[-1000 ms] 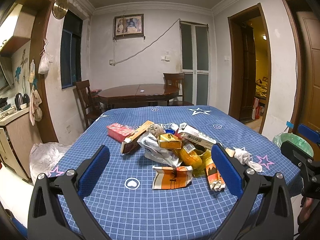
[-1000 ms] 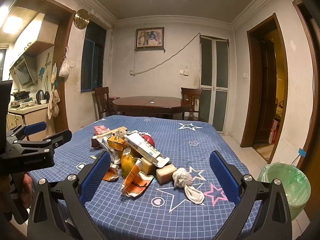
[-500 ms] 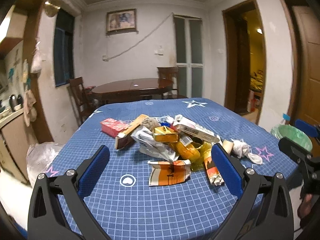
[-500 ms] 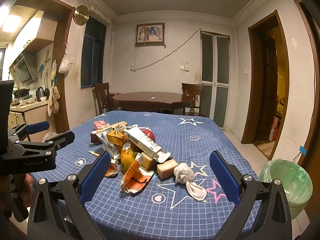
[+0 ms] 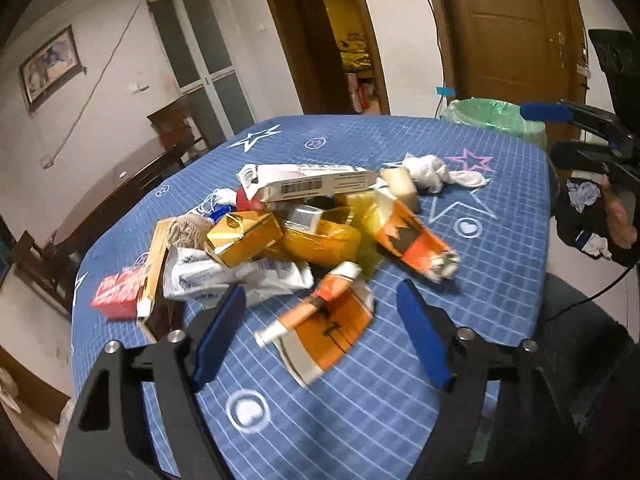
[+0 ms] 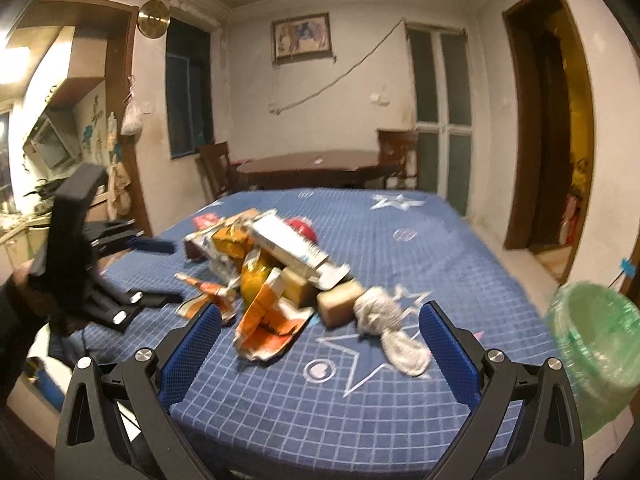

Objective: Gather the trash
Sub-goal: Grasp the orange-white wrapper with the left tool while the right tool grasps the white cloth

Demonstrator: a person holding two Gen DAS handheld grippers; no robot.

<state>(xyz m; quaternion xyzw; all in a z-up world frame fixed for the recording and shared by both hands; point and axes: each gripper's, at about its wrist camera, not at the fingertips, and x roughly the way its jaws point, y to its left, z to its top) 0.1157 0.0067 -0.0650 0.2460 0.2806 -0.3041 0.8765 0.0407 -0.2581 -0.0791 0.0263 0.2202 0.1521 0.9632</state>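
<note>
Nothing seems collected yet: your heap of crumpled wrappers and cartons (image 5: 304, 236) sits mid-desk (image 5: 500, 264), the green-lined bin (image 6: 596, 360) far right. Your left hand-held gripper (image 5: 316, 336) is closing around the flattened orange carton (image 5: 324, 316), pads not touching; the right hand-held gripper (image 6: 320, 356) is spread, empty.

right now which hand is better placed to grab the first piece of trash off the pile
Left. The left gripper has its jaws closing around the torn orange wrapper, which lies between them but is not yet pinched. The right gripper is open, back from the pile.
</note>
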